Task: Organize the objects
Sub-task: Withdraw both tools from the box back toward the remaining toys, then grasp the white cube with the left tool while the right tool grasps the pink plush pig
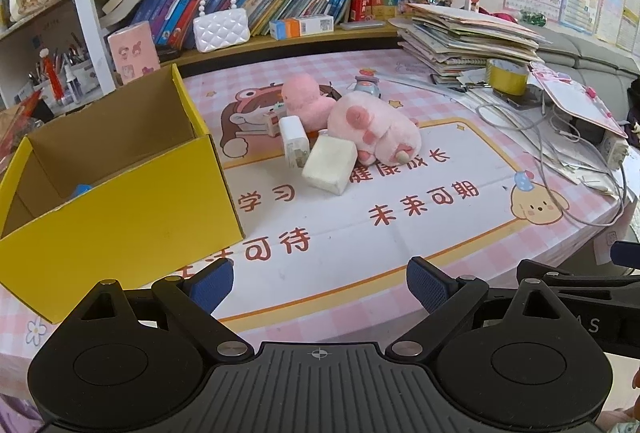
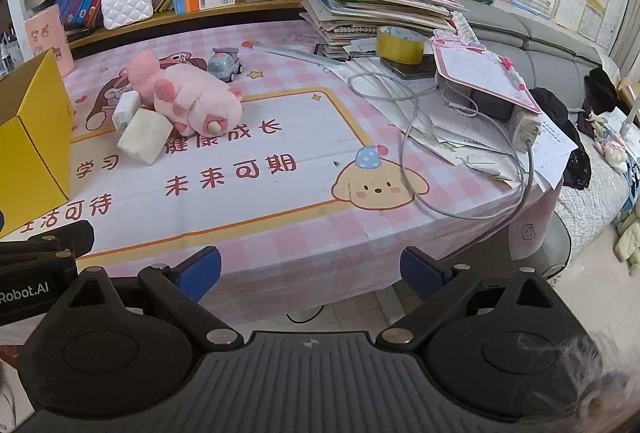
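Yellow box (image 1: pixel 120 193) sits at table's left, open top, something blue inside. Pink plush (image 1: pixel 374 127) lies mid-table, touching white block (image 1: pixel 330 169) and charger (image 1: pixel 294 141). My left claw (image 1: pixel 320 285) and right claw (image 2: pixel 310 269) both gape wide, empty. Risk: grabbing the plush could drag its neighbours along

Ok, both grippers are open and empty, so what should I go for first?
Probably ease the left gripper forward to the white block. It is the nearest piece of the pile and leans free at the front, beside the yellow box. The pink plush lies behind it, so it can wait.
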Motion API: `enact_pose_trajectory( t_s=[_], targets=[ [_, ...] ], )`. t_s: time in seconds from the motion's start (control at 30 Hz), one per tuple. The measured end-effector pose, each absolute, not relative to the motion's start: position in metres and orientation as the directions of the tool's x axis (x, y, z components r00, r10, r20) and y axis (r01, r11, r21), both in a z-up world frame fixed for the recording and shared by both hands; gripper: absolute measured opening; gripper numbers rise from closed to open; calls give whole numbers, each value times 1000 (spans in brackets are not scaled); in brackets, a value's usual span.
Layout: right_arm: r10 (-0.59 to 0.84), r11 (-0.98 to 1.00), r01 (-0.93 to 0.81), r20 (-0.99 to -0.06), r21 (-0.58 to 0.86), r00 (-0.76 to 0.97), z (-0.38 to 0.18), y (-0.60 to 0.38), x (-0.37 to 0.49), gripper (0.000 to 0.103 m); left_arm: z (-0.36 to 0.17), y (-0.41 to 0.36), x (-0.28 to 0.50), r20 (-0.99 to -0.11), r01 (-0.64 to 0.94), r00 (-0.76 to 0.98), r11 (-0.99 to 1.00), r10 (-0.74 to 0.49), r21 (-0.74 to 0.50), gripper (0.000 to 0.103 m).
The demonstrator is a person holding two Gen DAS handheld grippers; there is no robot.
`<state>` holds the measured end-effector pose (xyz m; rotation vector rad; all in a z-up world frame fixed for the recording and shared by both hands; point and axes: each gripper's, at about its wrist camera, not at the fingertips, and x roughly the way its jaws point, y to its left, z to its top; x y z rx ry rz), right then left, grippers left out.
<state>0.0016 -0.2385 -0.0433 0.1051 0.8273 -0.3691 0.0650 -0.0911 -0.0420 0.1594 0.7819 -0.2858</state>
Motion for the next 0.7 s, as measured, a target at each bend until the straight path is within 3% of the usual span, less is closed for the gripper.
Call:
enact_pose_trajectory(
  t_s=[0.7],
  targets=[
    [-287,928,369,-743,-58,605,-47,-261,15,97,-47,-113,81,-719,329,662,944,-212,24,95]
  ],
)
